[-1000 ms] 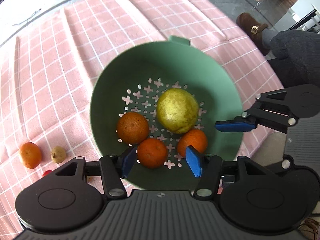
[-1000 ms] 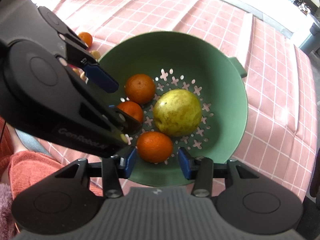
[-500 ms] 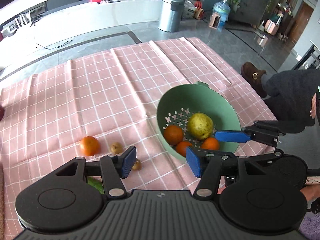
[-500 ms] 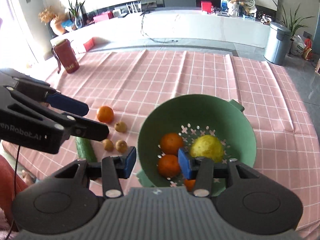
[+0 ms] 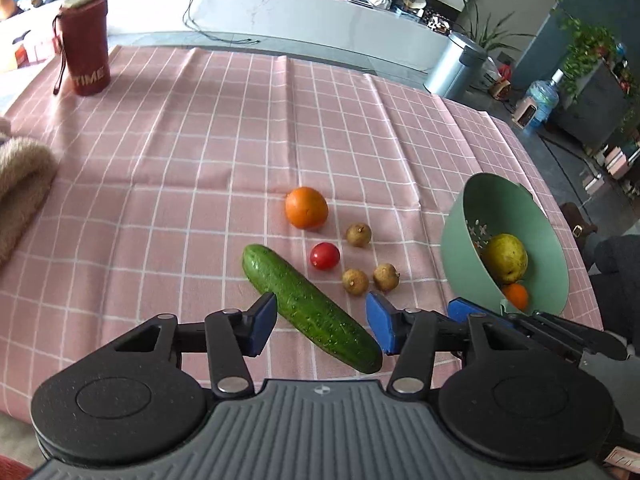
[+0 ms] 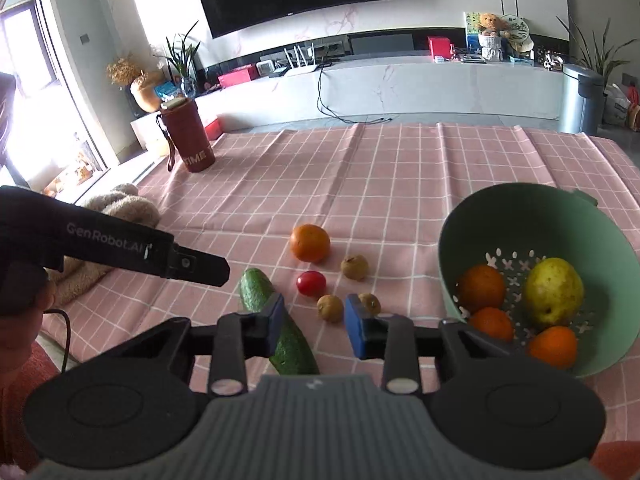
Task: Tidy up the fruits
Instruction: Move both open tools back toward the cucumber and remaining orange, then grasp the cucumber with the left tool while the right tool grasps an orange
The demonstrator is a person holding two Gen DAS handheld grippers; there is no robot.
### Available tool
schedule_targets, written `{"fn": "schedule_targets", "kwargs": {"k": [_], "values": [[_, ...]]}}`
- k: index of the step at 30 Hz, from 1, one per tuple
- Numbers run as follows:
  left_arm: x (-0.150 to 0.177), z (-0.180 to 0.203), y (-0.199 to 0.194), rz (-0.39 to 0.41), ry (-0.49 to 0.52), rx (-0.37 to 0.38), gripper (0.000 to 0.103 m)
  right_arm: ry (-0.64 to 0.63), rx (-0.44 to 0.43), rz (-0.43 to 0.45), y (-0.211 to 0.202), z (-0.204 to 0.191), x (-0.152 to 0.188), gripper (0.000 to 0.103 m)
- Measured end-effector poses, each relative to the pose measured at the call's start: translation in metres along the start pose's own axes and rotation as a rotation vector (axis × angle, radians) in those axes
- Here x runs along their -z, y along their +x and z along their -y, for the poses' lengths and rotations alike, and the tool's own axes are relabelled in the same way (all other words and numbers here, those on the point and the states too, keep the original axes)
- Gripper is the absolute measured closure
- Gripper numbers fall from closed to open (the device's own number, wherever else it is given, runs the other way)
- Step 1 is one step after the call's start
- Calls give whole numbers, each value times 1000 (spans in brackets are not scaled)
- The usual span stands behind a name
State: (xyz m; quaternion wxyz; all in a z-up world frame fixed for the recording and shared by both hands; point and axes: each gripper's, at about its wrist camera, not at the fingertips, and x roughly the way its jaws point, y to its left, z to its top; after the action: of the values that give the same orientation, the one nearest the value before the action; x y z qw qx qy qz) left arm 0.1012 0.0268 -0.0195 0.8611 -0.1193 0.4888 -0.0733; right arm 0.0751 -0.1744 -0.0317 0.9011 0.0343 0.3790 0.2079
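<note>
Reading "TIME", red flask (image 5: 86,46) stands far; both jaws spread, closing, empty.

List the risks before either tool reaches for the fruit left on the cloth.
1. The three small brown round fruits lie close together beside the red cherry tomato; a tool closing on one may knock the others rolling.
2. The long green cucumber lies between the left tool's open jaws, so it could be grabbed instead of fruit.
3. The right tool is alongside; they may collide.
</note>
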Motion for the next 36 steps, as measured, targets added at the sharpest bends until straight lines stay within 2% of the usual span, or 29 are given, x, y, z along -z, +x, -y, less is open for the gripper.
{"fn": "schedule_targets", "kwargs": {"k": [2, 3, 5, 12, 18, 23, 28, 33, 36], "values": [[9, -10, 9, 13, -62, 21, 43, -17, 34, -28, 13, -4, 4, 89], [12, -12, 14, 19, -80, 28, 43, -25, 54, -45, 19, -4, 6, 89], [20, -17, 21, 24, -119, 38, 43, -28, 81, -78, 32, -3, 7, 89], [25, -37, 38, 32, -229, 68, 43, 31, 95, -179, 58, 12, 10, 89], [26, -43, 45, 28, -265, 93, 42, 33, 91, -258, 77, 13, 12, 89], [25, -45, 47, 25, -276, 99, 40, 13, 43, -279, 80, 9, 14, 93], [23, -47, 50, 18, -285, 88, 40, 32, -93, -329, 86, 7, 17, 95], [18, -36, 54, 10, -210, 23, 40, 8, -144, -312, 84, -2, 17, 95], [15, -26, 61, -9, -150, -24, 40, 14, -131, -316, 86, -1, 17, 94]]}}
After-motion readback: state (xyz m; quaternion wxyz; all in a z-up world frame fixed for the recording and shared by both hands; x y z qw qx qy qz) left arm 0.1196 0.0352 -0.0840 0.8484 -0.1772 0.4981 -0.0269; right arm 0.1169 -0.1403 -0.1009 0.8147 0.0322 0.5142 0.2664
